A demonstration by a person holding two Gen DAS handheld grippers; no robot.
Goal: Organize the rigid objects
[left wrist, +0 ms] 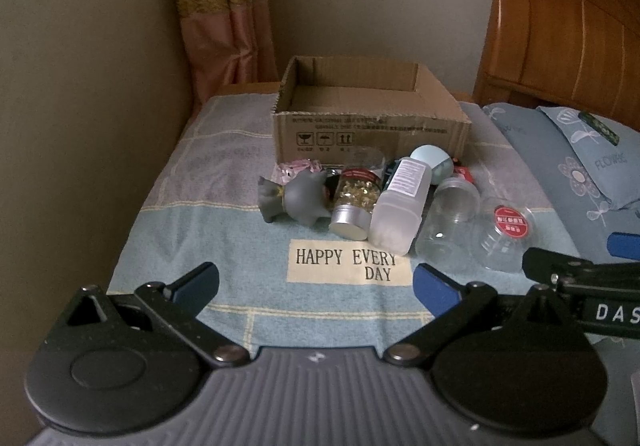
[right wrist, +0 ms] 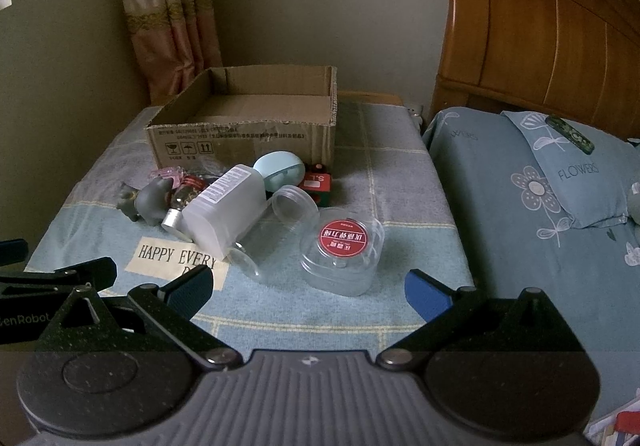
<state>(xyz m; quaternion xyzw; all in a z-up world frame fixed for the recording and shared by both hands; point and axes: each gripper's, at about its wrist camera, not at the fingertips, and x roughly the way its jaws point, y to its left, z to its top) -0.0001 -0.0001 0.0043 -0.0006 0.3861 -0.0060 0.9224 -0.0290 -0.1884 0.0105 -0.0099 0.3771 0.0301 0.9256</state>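
An open cardboard box [left wrist: 372, 134] [right wrist: 240, 142] stands on a towel-covered table. In front of it lies a pile: a grey toy animal [left wrist: 298, 198] [right wrist: 150, 200], a bottle of gold capsules [left wrist: 354, 202] [right wrist: 180, 206], a frosted white container [left wrist: 400, 206] [right wrist: 228, 206], a pale blue round object [left wrist: 434, 162] [right wrist: 278, 168], a clear jar [left wrist: 450, 222] [right wrist: 280, 222] and a clear tub with a red label [left wrist: 506, 232] [right wrist: 344, 252]. My left gripper [left wrist: 316, 286] is open, empty, short of the pile. My right gripper [right wrist: 308, 286] is open, empty, just short of the tub.
The towel reads HAPPY EVERY DAY [left wrist: 348, 264]. A bed with blue flowered bedding [right wrist: 540, 206] and a wooden headboard [right wrist: 540, 38] stands right of the table. A wall and a curtain [left wrist: 224, 6] lie to the left and behind. A small red box [right wrist: 318, 182] lies behind the jar.
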